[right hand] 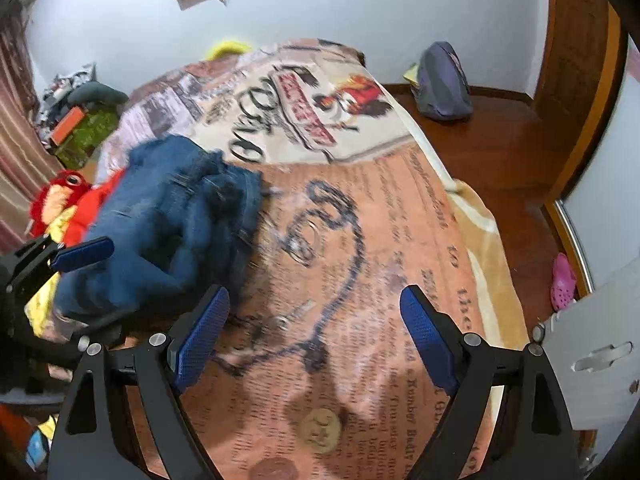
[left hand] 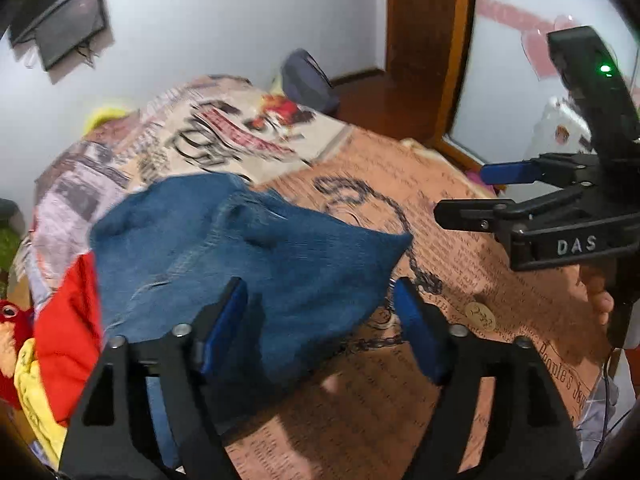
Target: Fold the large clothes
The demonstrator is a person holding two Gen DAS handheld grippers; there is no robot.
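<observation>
**Jaws wide, jeans bunched on the bed**

Jaws of the left gripper [left hand: 320, 320] stand wide with nothing pressed between the pads; the blue jeans [left hand: 240, 248] lie just beyond and partly between them. The right gripper [right hand: 314, 328] also gapes, empty, with the jeans off its left pad. Crumpled on the printed blanket [right hand: 400, 240], the garment shows no clear long axis. Only the right wrist view shows a pink shoe [right hand: 563, 280] on the floor.
</observation>
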